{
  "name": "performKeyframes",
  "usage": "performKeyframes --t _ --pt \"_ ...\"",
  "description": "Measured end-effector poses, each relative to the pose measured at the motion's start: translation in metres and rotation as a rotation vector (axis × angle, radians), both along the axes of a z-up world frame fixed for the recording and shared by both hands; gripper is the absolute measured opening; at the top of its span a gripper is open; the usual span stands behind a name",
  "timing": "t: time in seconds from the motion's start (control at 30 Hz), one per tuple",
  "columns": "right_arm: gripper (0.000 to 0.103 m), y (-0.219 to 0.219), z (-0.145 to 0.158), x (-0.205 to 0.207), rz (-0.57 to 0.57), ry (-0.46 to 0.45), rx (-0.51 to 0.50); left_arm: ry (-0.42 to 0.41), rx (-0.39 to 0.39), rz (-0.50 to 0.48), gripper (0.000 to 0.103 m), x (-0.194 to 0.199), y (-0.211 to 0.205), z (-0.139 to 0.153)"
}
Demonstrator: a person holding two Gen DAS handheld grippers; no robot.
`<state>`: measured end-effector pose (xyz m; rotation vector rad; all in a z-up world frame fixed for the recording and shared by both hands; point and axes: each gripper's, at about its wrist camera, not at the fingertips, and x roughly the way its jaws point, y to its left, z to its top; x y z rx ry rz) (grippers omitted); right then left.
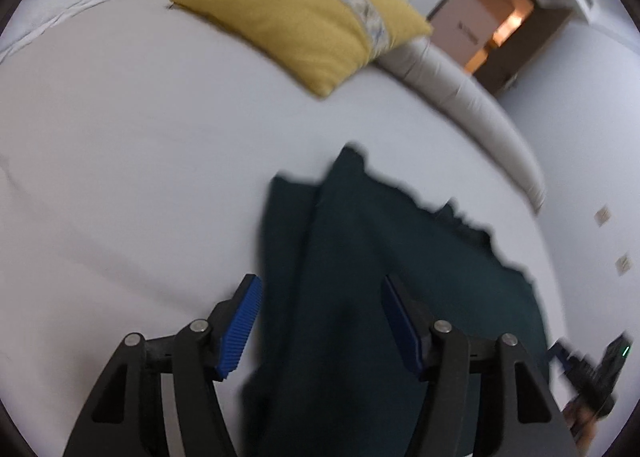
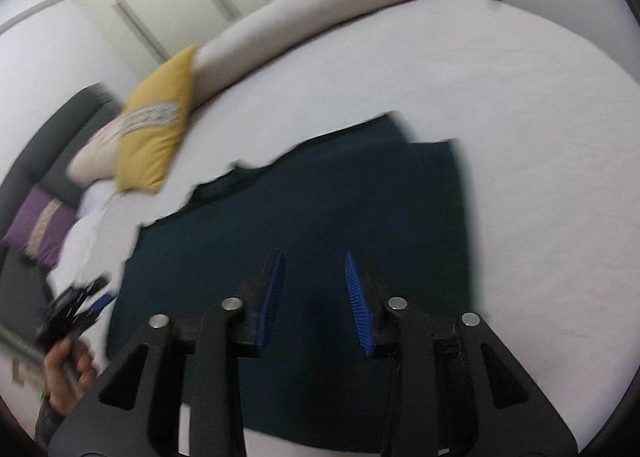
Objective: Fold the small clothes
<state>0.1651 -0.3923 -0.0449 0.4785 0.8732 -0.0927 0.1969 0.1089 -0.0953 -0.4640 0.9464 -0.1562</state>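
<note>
A dark teal garment [image 1: 360, 277] lies spread flat on the white bed; it also shows in the right wrist view [image 2: 320, 209]. My left gripper [image 1: 320, 289] is open and empty, hovering over the garment's left side, with one sleeve or fold lying ahead of it. My right gripper [image 2: 315, 261] is open and empty, just above the middle of the garment. The right gripper also shows at the left view's lower right edge [image 1: 588, 369], and the left gripper with the hand that holds it shows at the right view's lower left [image 2: 76, 309].
A yellow cushion [image 1: 304, 21] lies on the white bed sheet [image 1: 120, 177] beyond the garment, also in the right wrist view [image 2: 156, 133]. A beige padded bed rim [image 2: 320, 5] curves round the far side. A purple cushion [image 2: 40, 229] sits at the left. A doorway [image 1: 492, 25] is behind.
</note>
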Motion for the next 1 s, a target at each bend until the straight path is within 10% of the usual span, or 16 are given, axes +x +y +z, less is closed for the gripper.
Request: performKeyframes --t 0.2,0.37,0.6,1.0 --pt "0.035 -0.024 -0.012 -0.019 -0.069 0.036 -0.09 -0.025 0.054 -0.026 0.057 -0.029 0.001 -0.013" --pt "0.032 -0.028 -0.028 -0.028 -0.034 0.076 -0.155 -0.033 0.058 -0.048 0.023 -0.044 -0.002 -0.011" --pt "0.007 -0.019 -0.024 -0.041 -0.031 0.088 -0.169 -0.043 0.032 -0.038 0.019 -0.054 -0.003 -0.011" --pt "0.004 -0.03 -0.026 -0.066 -0.051 0.096 -0.17 -0.069 0.002 -0.005 0.018 -0.067 0.001 -0.015"
